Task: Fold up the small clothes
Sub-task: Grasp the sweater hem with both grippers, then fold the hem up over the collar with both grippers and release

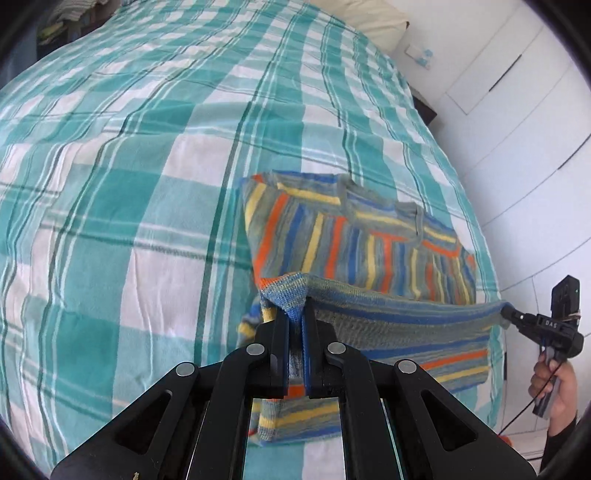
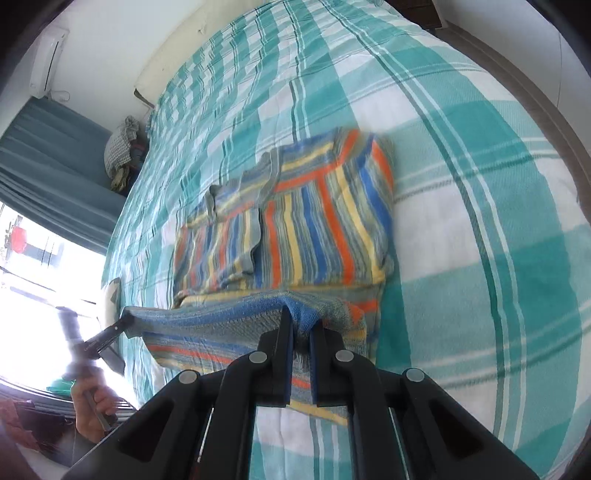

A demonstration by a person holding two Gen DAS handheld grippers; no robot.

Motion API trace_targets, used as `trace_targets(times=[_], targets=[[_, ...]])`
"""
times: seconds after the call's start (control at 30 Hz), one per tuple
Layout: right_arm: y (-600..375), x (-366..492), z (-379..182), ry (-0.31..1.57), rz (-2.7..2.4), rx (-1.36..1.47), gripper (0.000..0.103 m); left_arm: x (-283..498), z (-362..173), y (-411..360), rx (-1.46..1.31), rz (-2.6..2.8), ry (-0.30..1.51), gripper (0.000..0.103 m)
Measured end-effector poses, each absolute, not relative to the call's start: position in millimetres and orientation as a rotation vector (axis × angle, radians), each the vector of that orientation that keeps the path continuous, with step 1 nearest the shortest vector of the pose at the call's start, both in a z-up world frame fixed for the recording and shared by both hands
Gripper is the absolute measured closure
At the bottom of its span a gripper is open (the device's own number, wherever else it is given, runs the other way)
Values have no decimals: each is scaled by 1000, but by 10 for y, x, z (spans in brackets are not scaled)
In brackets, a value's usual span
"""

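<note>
Left black two-finger tool (image 1: 295, 321) and right tool (image 2: 301, 328), each clamped on a hem corner of striped multicolour knitted sweater (image 1: 354, 236), lifted over teal-and-white checked bed (image 1: 147, 184).

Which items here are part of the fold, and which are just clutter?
In the job:
striped knit sweater
left gripper, clamped on the hem
right gripper, clamped on the hem
plaid bedspread, the work surface

Lying about:
pile of clothes
pillow
curtain
air conditioner
</note>
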State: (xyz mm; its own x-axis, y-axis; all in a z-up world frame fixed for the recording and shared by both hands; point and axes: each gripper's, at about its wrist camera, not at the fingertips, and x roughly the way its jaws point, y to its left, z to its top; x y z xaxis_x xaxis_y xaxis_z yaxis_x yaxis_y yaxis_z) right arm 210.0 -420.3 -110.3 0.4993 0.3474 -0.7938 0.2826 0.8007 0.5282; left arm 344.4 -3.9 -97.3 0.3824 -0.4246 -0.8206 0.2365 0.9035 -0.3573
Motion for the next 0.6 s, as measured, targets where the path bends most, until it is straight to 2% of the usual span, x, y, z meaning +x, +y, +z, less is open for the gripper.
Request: trace_targets(times=[0.07, 0.1, 0.13, 0.2, 0.23, 0.4, 0.53, 0.57, 0.6], targets=[[-4336, 2584, -1202, 1057, 1, 698, 96, 3911, -1109, -252, -190, -410, 1105, 95], [-4360, 2810, -1263, 1036, -19, 709, 95, 4128, -1189, -333, -185, -386, 1112, 89], [-4429, 3006, -1322, 1001, -26, 718, 92, 4305, -1246, -367, -179, -332, 1119, 73], [-4647, 3248, -1374, 946, -88, 699, 74, 4466, -1284, -310, -205, -216, 1089, 47], [-4730, 3285, -1385, 930, -131, 688, 68, 4471, -1252, -241, -237, -192, 1054, 43], [-4629, 3099, -1183, 854, -58, 584, 68, 4045, -1083, -67, -286, -306, 934, 39], [-4085, 2849, -1205, 949, 164, 412, 65, 3455, -1314, -332, -120, -514, 1018, 37], [-3960, 2761, -1262, 979, 195, 383, 64, 3317, -1461, -390, -42, -513, 1064, 40], [-3848, 2653, -1363, 1013, 212, 354, 64, 3203, -1646, -424, 58, -477, 1126, 59]])
